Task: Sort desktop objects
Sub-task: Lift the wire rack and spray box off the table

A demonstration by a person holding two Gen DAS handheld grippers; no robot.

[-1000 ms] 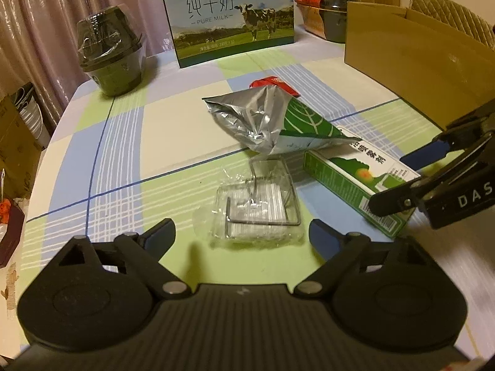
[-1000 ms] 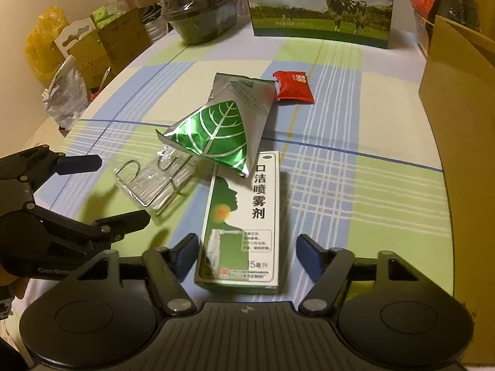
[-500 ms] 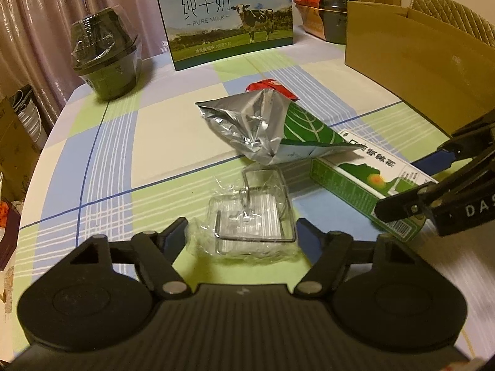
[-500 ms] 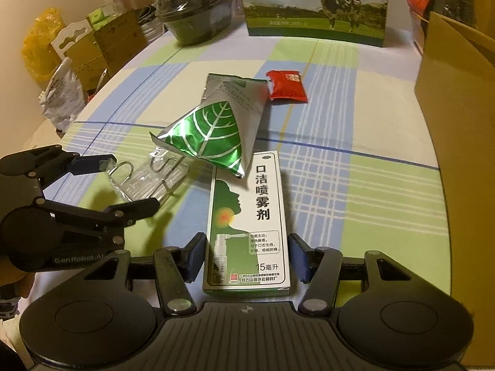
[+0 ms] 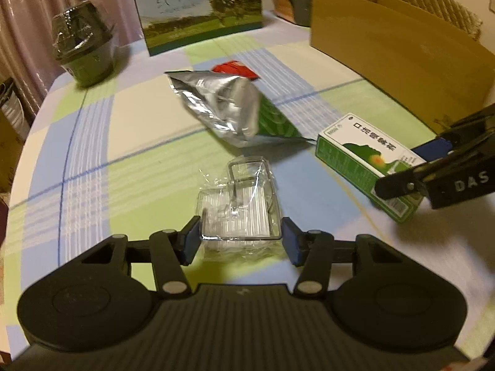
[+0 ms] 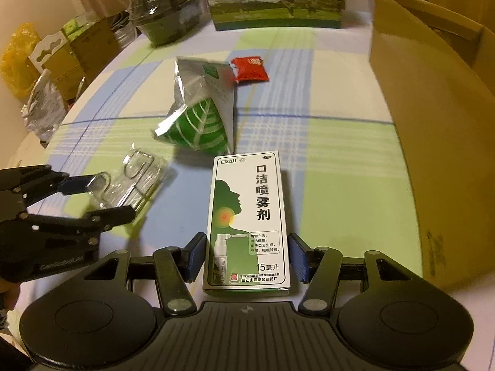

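Setting: a table (image 5: 92, 142) under a cloth checked in pale green, blue and cream, lit by warm indoor light.
Left gripper (image 5: 240, 241): low over the near edge of the table, its jaws closing around a clear plastic packet of wire hooks (image 5: 239, 204). The packet lies flat on the cloth between the two blue pads. The left pad looks to be at the packet's edge; a thin gap shows at the right pad, so it is not yet clamped.
Right gripper (image 6: 247, 258): also low over the table, one blue pad on each side of a green and white throat spray box (image 6: 249, 219). The box lies flat, its long side pointing away from the gripper. Narrow gaps show on both sides, so the pads are not pressing it.
Both grippers together: side by side, the right one visible at the right edge of the left camera's view.
Foil pouch (image 6: 201, 114): silver with a green leaf print, crumpled, lying just beyond the box and the hook packet.
Red sachet (image 6: 250, 69): small, just behind the pouch.
Cardboard box (image 6: 433, 123): large, open-topped, standing on the right of the table.
Milk carton case (image 5: 198, 6): printed with a cow, upright at the far edge.
Dark wrapped bowl (image 5: 82, 49): at the far left of the table.
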